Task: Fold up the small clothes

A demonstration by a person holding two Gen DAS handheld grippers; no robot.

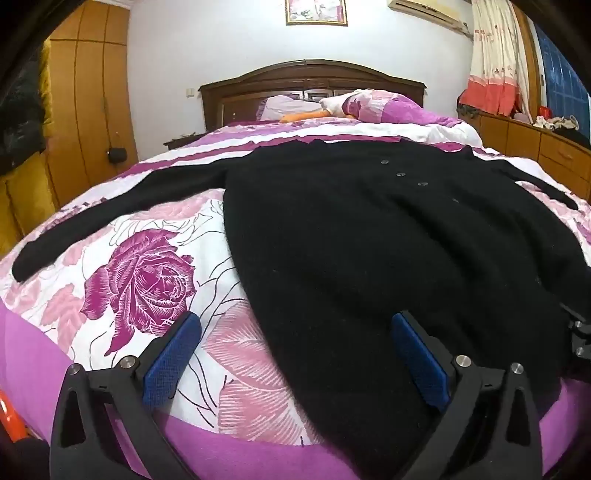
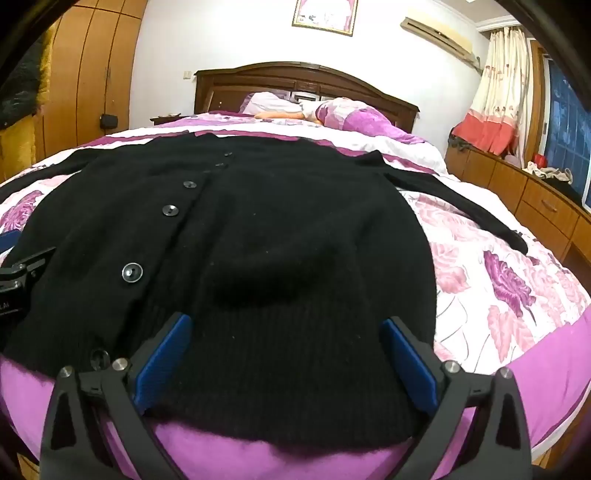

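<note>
1. Left gripper (image 1: 295, 354): two blue pads (image 1: 171, 354), jaws spread fully wide, nothing between them. Left pad over the floral bedspread (image 1: 147, 273), right pad over the near hem area of the black cardigan (image 1: 369, 240); contact with the fabric cannot be told.
2. Right gripper (image 2: 286, 354): two blue pads (image 2: 162, 358), jaws equally wide, gripping nothing. Both pads sit over the ribbed hem of the cardigan (image 2: 277, 240) at the near edge of the bed.
3. One cardigan, laid flat and buttoned, collar toward the far end, two sleeves stretched out left and right. Right wrist view: five buttons (image 2: 132, 272) countable along the placket, plus one at the hem, partly hidden.
4. Part of the left gripper shows at the left edge of the right wrist view; its lettering is too small to read.
5. Far end: one wooden headboard (image 1: 314, 79), two pillows (image 1: 288, 105), one framed picture (image 1: 316, 12) on the wall, no legible text.
6. One wardrobe (image 1: 88, 103) left; one curtain (image 1: 491, 55) right.
</note>
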